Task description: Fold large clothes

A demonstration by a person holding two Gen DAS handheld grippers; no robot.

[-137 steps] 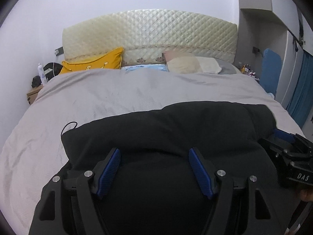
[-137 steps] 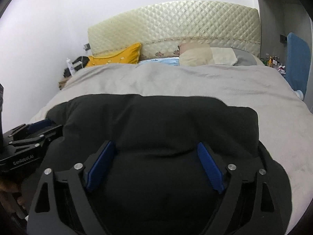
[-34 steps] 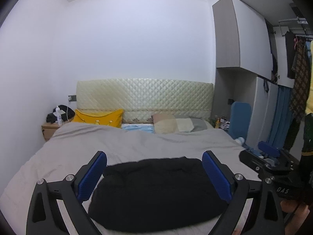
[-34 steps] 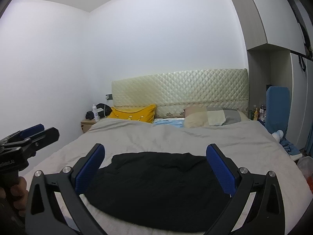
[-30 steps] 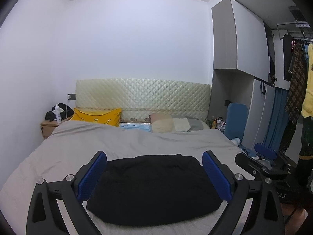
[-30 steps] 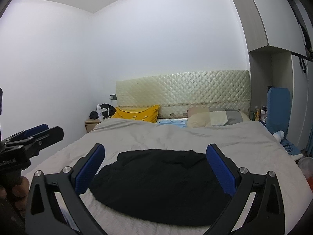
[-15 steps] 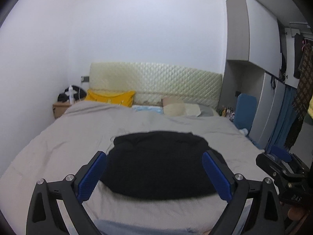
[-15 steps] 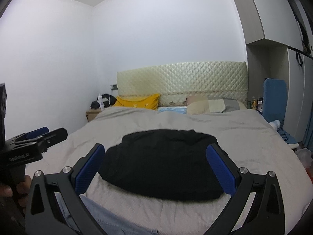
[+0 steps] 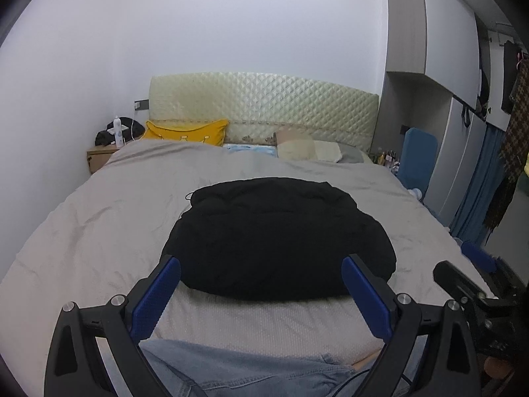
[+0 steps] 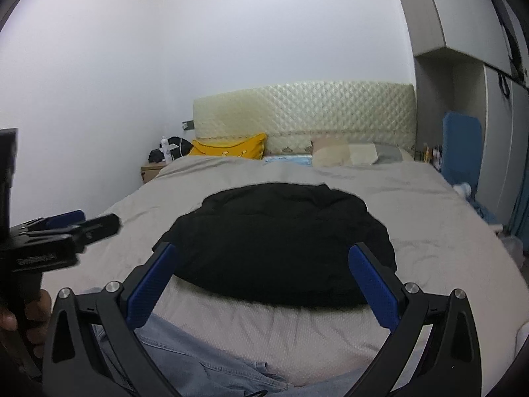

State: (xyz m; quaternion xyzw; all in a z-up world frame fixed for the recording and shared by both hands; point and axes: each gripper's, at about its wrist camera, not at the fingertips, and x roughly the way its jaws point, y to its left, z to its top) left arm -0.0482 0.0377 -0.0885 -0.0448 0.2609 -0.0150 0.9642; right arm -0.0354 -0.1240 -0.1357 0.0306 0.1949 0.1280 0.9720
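Both grippers have pulled back from the black jacket [image 9: 281,231] they were pressed into a few seconds ago, and in the last second they tipped down again toward it. The left gripper [image 9: 261,292] and the right gripper [image 10: 266,281] hang spread wide, holding nothing. The jacket lies as a rounded bundle near the foot edge of the bed [image 9: 99,215], which suggests the fold is done or nearly so. A yellow pillow [image 9: 188,132] and beige pillows [image 9: 307,150] sit at the headboard edge, well apart. Jeans [image 9: 231,374] show below; nothing blocks the jacket
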